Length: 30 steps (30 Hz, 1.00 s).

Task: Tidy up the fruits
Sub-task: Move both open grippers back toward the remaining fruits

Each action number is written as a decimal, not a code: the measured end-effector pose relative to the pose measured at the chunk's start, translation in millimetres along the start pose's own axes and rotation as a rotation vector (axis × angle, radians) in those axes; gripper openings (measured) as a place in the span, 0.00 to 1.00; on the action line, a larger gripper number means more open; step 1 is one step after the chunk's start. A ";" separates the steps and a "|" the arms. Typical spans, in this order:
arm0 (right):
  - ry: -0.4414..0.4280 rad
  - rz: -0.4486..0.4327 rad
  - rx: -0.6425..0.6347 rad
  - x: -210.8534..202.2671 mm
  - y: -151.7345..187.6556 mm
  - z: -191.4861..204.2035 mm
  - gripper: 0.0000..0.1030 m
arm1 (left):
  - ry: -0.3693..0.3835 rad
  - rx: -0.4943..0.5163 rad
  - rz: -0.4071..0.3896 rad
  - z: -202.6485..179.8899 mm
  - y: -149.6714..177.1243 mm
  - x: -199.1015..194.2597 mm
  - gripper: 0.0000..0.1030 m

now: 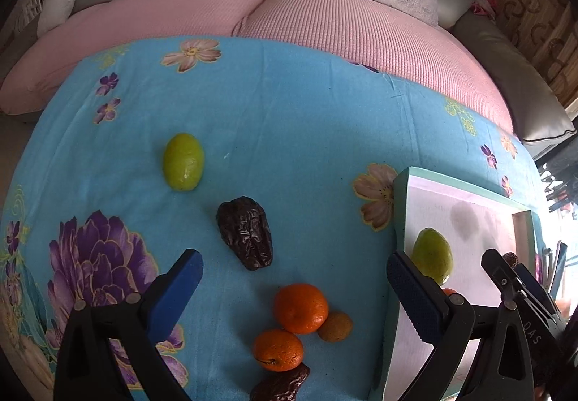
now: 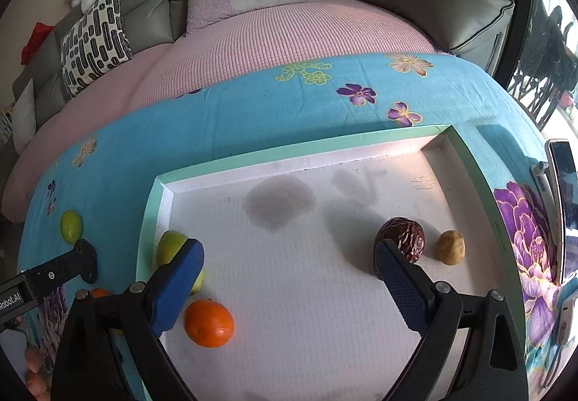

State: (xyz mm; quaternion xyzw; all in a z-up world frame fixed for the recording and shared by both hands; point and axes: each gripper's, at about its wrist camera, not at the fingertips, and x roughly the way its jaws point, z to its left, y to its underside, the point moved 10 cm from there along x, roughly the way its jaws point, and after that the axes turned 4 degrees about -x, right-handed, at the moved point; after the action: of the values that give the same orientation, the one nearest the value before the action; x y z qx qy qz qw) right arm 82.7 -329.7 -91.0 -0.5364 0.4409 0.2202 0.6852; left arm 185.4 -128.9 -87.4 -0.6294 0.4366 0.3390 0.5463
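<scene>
Four fruits are already held in the shallow white tray with mint-green rim (image 2: 325, 148): a green one, an orange, a wrinkled dark date and a small tan fruit; six remain on the blue floral-clothed surface (image 1: 289, 112). Both left tongs (image 1: 294, 276) and right tongs (image 2: 289, 262) are seen spread apart, gripping nothing.

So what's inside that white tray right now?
The tray holds a green fruit, an orange, a wrinkled dark date and a small brownish fruit. The right gripper hides its near edge.

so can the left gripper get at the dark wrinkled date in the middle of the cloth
Probably yes: the left gripper is open, and the date lies alone on the blue cloth just ahead, nothing between them.
</scene>
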 end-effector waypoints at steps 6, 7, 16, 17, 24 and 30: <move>-0.049 0.017 -0.044 5.8 -0.1 33.5 0.93 | -0.046 -0.056 -0.056 42.4 -13.9 -15.9 1.00; -0.057 0.018 -0.047 5.8 0.1 39.1 0.93 | -0.044 -0.073 -0.058 50.7 -15.4 -16.8 1.00; -0.141 0.071 -0.115 12.1 11.2 102.0 0.93 | -0.042 -0.213 -0.101 118.5 -26.1 -32.1 1.00; -0.152 0.075 -0.130 11.6 13.5 109.8 0.93 | -0.044 -0.229 -0.108 125.6 -27.0 -33.8 1.00; -0.204 0.067 -0.204 -0.3 19.6 151.9 0.93 | -0.032 -0.314 -0.120 158.1 -32.2 -33.8 1.00; -0.252 0.067 -0.213 1.5 12.3 176.3 0.93 | -0.016 -0.292 -0.105 152.7 -40.2 -22.8 1.00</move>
State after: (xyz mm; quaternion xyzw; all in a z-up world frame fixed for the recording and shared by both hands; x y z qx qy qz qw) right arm 138.8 -162.0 -92.5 -0.5589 0.3433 0.3540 0.6667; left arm 221.2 26.3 -77.5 -0.7213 0.3449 0.3749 0.4693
